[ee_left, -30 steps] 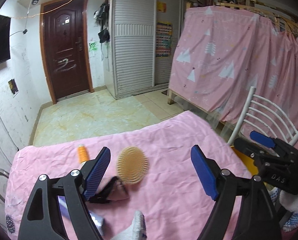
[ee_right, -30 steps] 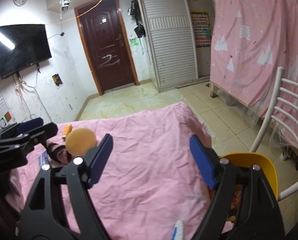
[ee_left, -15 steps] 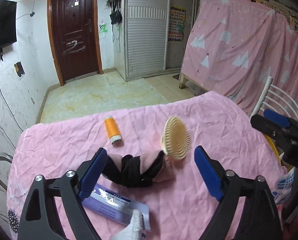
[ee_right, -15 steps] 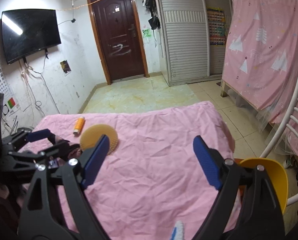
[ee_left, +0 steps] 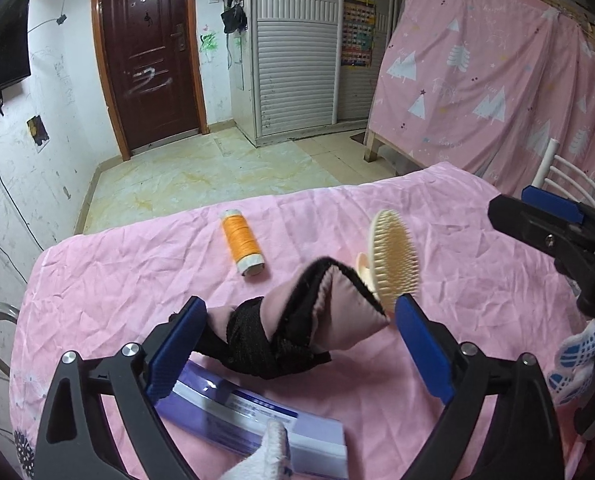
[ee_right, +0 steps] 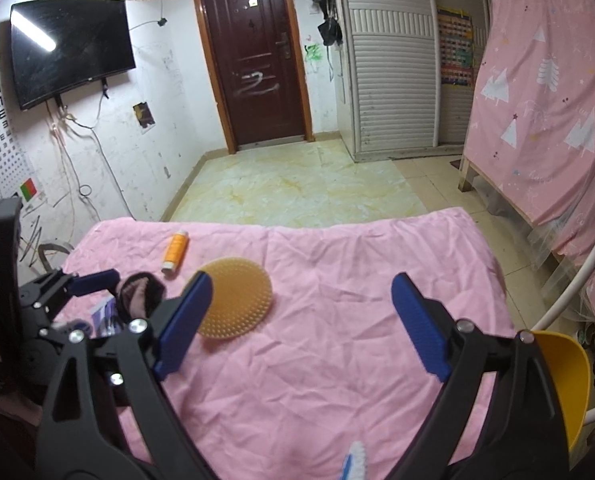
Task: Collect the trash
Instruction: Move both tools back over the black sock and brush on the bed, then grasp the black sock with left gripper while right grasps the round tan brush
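- We see our left gripper [ee_left: 297,344] with jaws apart, over the pink-and-black padded fabric strap [ee_left: 297,328] near the left edge of the pink wrinkled sheet [ee_left: 337,216].
- Orange thread spool [ee_left: 242,247] lies toward the far left corner; purple flat box [ee_left: 249,420] at the near edge.
- Round tan bristled brush [ee_left: 391,258] touches the strap.
- Our right gripper [ee_right: 297,324] is spread wide, empty.
- Yellow plastic bin [ee_right: 565,376] sits off the right edge.

Orange thread spool [ee_left: 242,246], pink wrinkled cloth [ee_left: 477,304], blue-padded black left tongs [ee_left: 297,344].
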Demonstrator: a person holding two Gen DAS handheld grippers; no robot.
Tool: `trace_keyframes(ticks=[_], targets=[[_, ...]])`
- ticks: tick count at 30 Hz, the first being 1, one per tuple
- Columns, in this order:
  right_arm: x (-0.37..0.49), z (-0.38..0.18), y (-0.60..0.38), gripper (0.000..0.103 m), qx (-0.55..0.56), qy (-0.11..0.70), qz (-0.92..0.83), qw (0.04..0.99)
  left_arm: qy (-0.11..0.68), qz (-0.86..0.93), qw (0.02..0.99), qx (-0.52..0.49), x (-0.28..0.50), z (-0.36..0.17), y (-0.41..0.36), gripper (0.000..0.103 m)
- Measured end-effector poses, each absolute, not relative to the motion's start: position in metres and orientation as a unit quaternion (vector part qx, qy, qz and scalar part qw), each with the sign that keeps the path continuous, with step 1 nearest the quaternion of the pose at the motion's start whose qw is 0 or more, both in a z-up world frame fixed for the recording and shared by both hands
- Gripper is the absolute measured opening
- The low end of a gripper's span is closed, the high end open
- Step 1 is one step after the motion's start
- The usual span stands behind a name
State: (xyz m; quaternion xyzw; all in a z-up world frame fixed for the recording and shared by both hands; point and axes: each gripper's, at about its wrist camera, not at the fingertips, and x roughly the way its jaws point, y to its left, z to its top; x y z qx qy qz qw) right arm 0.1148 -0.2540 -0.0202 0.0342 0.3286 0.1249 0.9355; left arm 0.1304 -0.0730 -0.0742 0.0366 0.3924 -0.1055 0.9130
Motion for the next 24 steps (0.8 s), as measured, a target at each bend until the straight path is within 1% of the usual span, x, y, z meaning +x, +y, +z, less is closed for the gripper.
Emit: trace_keyframes(ticks=[2, 3, 4, 8, 10, 13, 18, 19, 20, 24], targets=[[0.120, -0.022, -0.249, 0.088, 0.036, 0.334, 0.133, 0.932, 0.392, -0.107, 0.913, 0.030, 0.131, -0.074, -0.070, 0.086], [0.123, -0.023, -0.246, 0.088, 0.038, 0.338, 0.140, 0.930, 0.391, -0.106, 0.914, 0.027, 0.132, -0.074, -0.068, 0.084], [0.124, -0.024, -0.244, 0.089, 0.040, 0.340, 0.143, 0.929, 0.390, -0.104, 0.915, 0.026, 0.132, -0.074, -0.067, 0.079], [0.137, -0.028, -0.235, 0.091, 0.069, 0.360, 0.175, 0.914, 0.388, -0.097, 0.917, 0.011, 0.134, -0.073, -0.059, 0.069], [0.141, -0.031, -0.230, 0.091, 0.073, 0.368, 0.184, 0.908, 0.388, -0.094, 0.917, 0.007, 0.135, -0.074, -0.056, 0.059], [0.147, -0.036, -0.225, 0.091, 0.079, 0.380, 0.193, 0.901, 0.386, -0.087, 0.918, 0.002, 0.135, -0.073, -0.054, 0.052], [0.154, -0.044, -0.218, 0.091, 0.075, 0.396, 0.199, 0.893, 0.378, -0.082, 0.922, -0.024, 0.136, -0.070, -0.045, 0.043], [0.155, -0.045, -0.215, 0.092, 0.071, 0.400, 0.199, 0.892, 0.375, -0.080, 0.923, -0.029, 0.135, -0.069, -0.043, 0.037], [0.157, -0.047, -0.213, 0.092, 0.068, 0.403, 0.199, 0.891, 0.370, -0.077, 0.925, -0.035, 0.134, -0.066, -0.040, 0.034], [0.162, -0.052, -0.203, 0.092, 0.054, 0.414, 0.203, 0.886, 0.364, -0.068, 0.927, -0.056, 0.133, -0.064, -0.032, 0.034]])
